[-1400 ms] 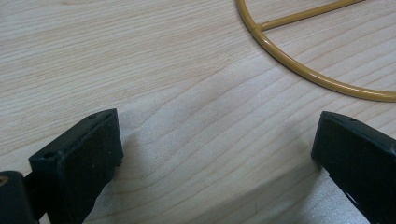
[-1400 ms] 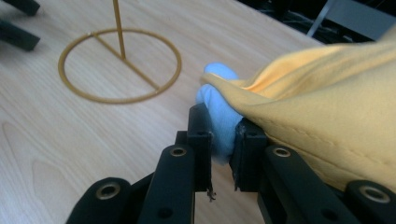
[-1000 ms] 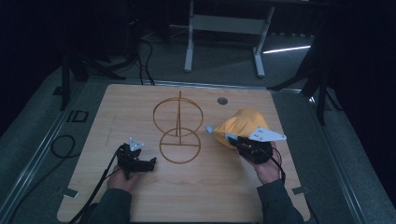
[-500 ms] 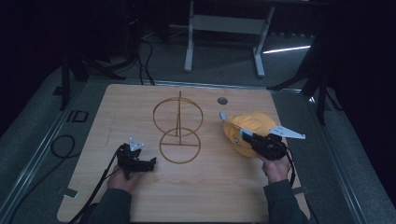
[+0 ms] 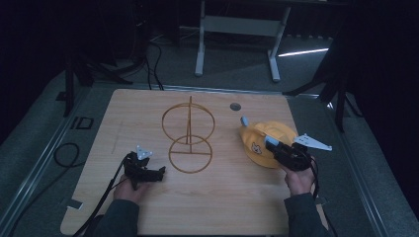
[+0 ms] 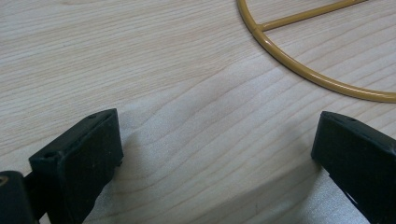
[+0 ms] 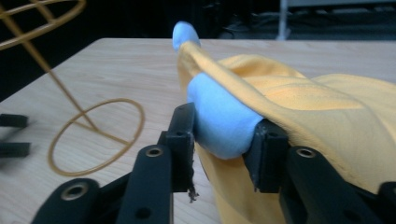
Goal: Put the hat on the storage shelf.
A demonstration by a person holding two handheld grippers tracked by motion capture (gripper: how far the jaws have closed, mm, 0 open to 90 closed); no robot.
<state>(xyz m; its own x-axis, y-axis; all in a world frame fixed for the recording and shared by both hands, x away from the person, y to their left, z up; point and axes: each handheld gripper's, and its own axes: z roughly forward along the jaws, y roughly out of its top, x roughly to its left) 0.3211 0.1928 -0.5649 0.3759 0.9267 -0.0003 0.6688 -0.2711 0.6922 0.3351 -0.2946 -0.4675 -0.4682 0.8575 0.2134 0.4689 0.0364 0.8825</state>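
A yellow hat (image 5: pixel 269 138) with soft blue horns lies on the wooden table (image 5: pixel 222 207), right of a gold wire stand (image 5: pixel 188 136). My right gripper (image 5: pixel 271 143) comes at it from the near side. In the right gripper view one blue horn (image 7: pixel 222 123) fills the gap of the right gripper (image 7: pixel 224 135) and touches both pads. The jaws have just been opening around it. The hat's yellow cloth (image 7: pixel 327 107) drapes to the right. My left gripper (image 5: pixel 159 173) rests open on the table near the stand's base ring (image 6: pixel 299 70), nothing between its jaws (image 6: pixel 215 154).
A round hole (image 5: pixel 235 106) sits in the tabletop behind the hat. A white metal frame (image 5: pixel 237 24) stands on the floor beyond the table. A black cable (image 5: pixel 64 153) loops off the table's left edge. The stand's upper ring (image 7: pixel 42 7) rises left of the hat.
My right gripper has carried the hat to the right and a little nearer, and the hat has settled onto the table. The left gripper has stayed where it was.
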